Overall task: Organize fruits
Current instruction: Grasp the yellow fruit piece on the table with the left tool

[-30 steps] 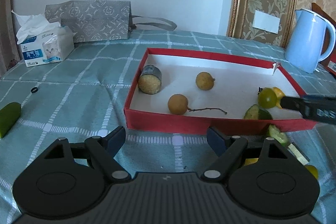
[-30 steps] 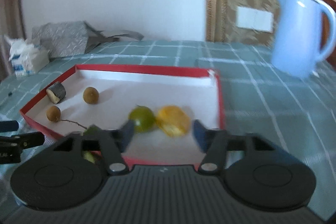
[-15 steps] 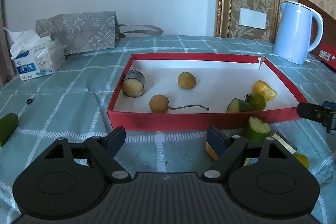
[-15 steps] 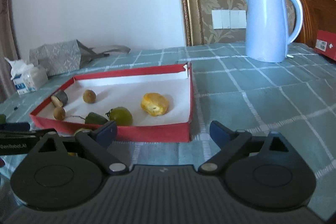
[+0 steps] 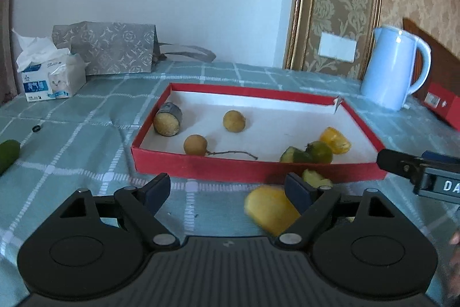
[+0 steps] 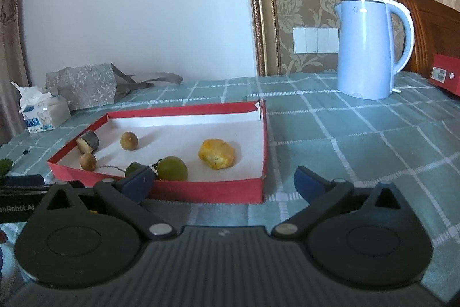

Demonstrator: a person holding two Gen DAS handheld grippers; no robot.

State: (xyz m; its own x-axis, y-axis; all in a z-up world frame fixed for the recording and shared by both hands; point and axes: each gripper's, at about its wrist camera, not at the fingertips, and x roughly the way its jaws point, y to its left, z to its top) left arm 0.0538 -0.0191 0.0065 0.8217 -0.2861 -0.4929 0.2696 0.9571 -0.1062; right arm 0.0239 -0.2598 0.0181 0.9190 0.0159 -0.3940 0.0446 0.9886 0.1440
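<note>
The shallow red cardboard tray with white lining (image 5: 253, 167) lies on the table covered with a green checked cloth (image 5: 86, 140). In the tray: a cut cylindrical fruit section (image 5: 167, 123) at the left wall, two round brown longans (image 5: 234, 120) (image 5: 195, 145) right of it, a round green fruit (image 6: 172, 168) and a yellow fruit piece (image 6: 216, 154) at the right. A yellow fruit piece (image 5: 270, 209) lies before the tray. The pale blue electric kettle (image 6: 369, 48) stands behind, right; the tissue pack (image 5: 51, 78) and grey patterned paper bag (image 5: 106, 48) behind, left
</note>
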